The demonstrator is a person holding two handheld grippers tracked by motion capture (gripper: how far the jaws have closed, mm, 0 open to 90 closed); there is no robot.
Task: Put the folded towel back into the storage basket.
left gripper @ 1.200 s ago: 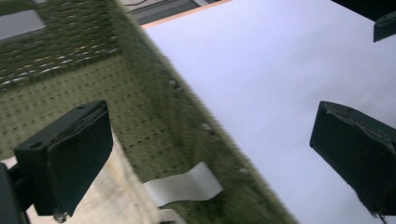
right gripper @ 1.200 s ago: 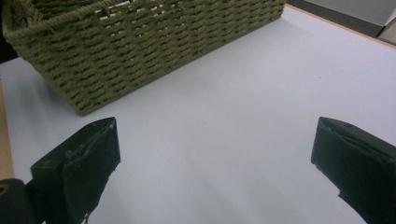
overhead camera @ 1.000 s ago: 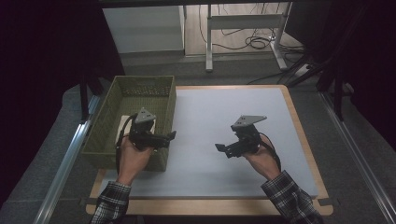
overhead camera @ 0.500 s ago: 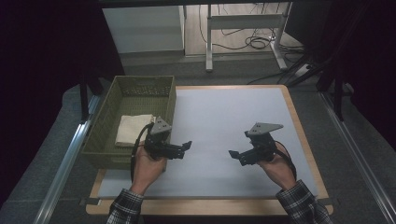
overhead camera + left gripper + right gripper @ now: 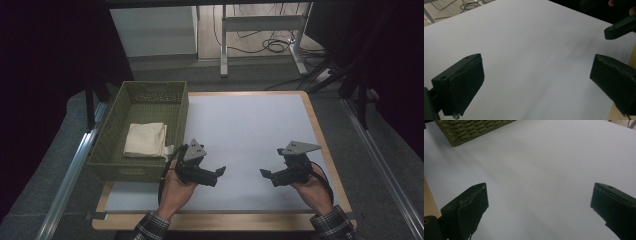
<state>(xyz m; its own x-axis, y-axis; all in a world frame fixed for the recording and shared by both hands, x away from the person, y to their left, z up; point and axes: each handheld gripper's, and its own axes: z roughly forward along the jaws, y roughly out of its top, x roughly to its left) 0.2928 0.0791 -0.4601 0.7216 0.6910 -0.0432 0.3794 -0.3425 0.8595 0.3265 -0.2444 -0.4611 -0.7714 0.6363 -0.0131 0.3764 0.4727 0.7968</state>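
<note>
left tongs (image 5: 220,171) | jaws wide apart, held low; right tongs (image 5: 264,173) | jaws wide apart, facing inward

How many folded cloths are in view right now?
1. The folded cloth lies inside the green basket at the table's left; another beneath it could be hidden.

Cloth (image 5: 145,140) in basket (image 5: 111,159), basket on table's (image 5: 250,125) left, apparently overhanging.

No readable text, label, brand, number or sign anywhere: none on the white surface (image 5: 250,130), the green basket (image 5: 107,150) or the folded cloth (image 5: 145,140). Fine print, if any, seems too small.
</note>
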